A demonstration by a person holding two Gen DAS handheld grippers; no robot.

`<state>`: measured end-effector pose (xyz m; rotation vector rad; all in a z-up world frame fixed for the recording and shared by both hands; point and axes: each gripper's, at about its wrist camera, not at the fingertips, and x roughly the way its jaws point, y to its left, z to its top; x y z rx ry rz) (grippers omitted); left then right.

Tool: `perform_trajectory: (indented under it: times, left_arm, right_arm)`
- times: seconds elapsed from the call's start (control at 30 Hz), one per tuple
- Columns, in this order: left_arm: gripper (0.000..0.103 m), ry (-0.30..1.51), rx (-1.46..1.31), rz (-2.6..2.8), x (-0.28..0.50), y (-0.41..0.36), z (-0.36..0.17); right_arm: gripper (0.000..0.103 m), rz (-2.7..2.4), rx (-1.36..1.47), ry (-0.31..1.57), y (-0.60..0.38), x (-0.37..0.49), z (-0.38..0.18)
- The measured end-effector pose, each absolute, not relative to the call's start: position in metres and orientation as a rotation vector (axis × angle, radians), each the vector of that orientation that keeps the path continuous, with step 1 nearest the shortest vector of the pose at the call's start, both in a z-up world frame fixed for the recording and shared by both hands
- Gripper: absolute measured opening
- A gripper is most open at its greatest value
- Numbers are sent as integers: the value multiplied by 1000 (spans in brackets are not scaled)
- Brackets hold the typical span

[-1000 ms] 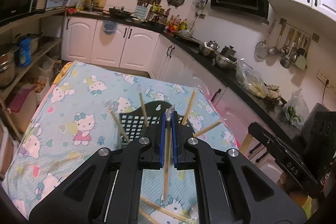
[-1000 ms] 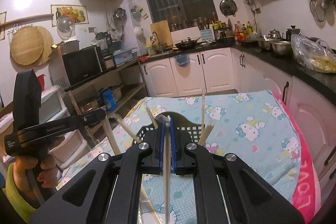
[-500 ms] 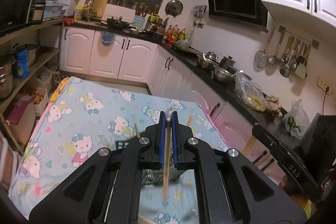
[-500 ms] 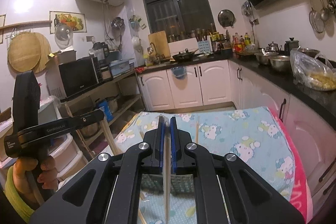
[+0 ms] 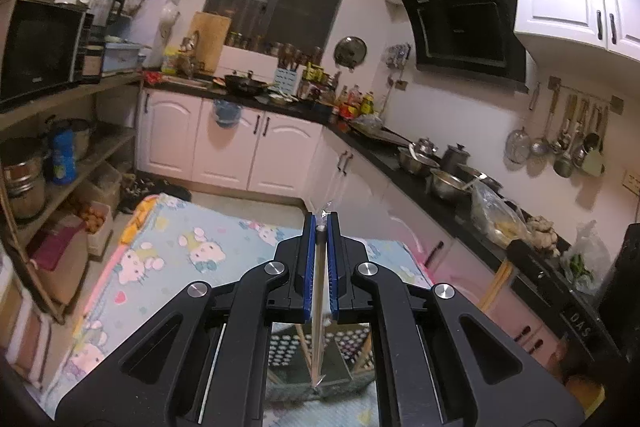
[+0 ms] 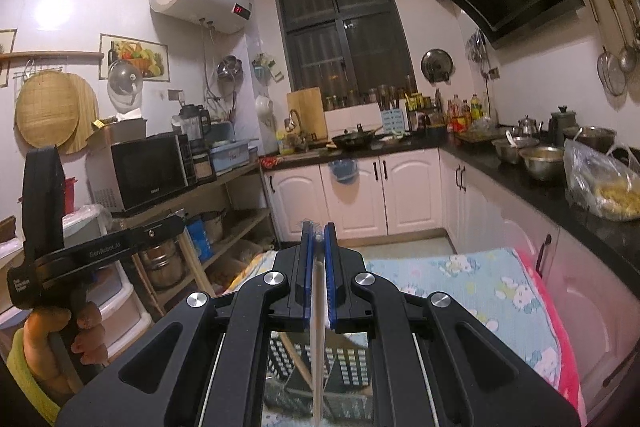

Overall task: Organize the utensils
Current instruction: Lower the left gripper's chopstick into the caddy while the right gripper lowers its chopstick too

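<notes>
The jaws of the left gripper are clamped on a single wrapped chopstick, which runs down between the blue pads and hangs with its lower end just above a black perforated basket. More wooden chopsticks stand leaning inside that basket, seen through the gap under the gripper's body. The jaws of the right gripper are likewise clamped on a pale chopstick of their own, held lengthwise between the pads, its lower part passing in front of the same basket, where another stick leans at a slant. The basket sits on a surface covered by a light blue cartoon-cat cloth with a pink border along its right side in the right wrist view. In that view the left gripper's black handle shows at the far left, gripped by a hand with a yellow-green cuff at the wrist. Beyond lie white cabinets, a dark counter crowded with steel pots, a range hood, and a microwave on an open shelf.
</notes>
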<state>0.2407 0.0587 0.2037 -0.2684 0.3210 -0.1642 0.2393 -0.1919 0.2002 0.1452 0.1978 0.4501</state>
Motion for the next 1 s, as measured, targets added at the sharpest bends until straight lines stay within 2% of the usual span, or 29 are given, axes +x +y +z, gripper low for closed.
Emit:
perform_trajectory:
  times: [0.43,1.0]
  left_arm:
    - [1,297,-291,-94,259,73,192]
    - [1,351,-299,-92,276,64,138]
  right_arm:
    - [6,389,92,148,-171,275,201]
    - [6,342,85,163,-156,310,143]
